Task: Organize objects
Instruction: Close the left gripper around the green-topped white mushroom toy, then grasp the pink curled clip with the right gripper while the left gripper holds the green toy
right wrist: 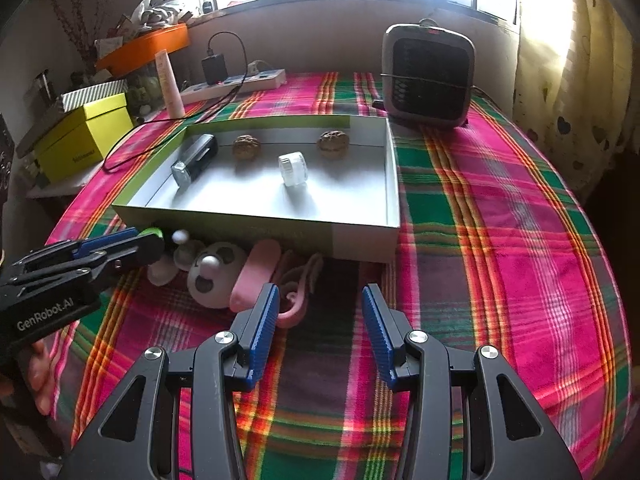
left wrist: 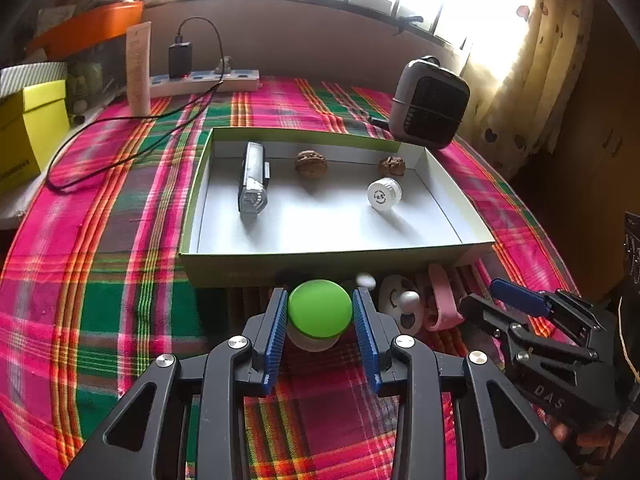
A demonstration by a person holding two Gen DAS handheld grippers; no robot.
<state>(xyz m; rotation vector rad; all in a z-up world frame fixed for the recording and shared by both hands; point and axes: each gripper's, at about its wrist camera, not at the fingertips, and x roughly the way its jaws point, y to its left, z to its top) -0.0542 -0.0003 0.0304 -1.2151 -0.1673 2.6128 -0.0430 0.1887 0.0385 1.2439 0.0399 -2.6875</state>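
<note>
where the plaid cloth (left wrist: 132, 280) covers the table, a shallow tray (left wrist: 452, 184) sits in the middle, white inside with green-edged walls. in the tray lie a dark light (left wrist: 251, 182) on its side at the left, two walnuts (left wrist: 311, 163) near the back wall, and a white cap (left wrist: 384, 194) lying on its side toward the right. just in front of the tray's near wall stands a small jar (left wrist: 319, 314) with a bright green lid and a pale body. the left gripper (left wrist: 320, 312) has its blue pads on either side of that jar, the left pad against the lid and the right pad at its edge, so it looks gripped by the lid. beside the jar, to its right, lie a white panda toy (right wrist: 216, 274) and a pink strap (right wrist: 256, 280), close together on the cloth. the right gripper (right wrist: 320, 312) hangs over bare cloth just right of the strap with its jaws parted and nothing between them. at the back of the table stand a grey heater (right wrist: 428, 76) on the right, and a power strip (right wrist: 236, 82) with a black charger (right wrist: 214, 68) and a pale tube (right wrist: 170, 84) on the left. a yellow box (right wrist: 84, 140) sits off the table's left edge.
</note>
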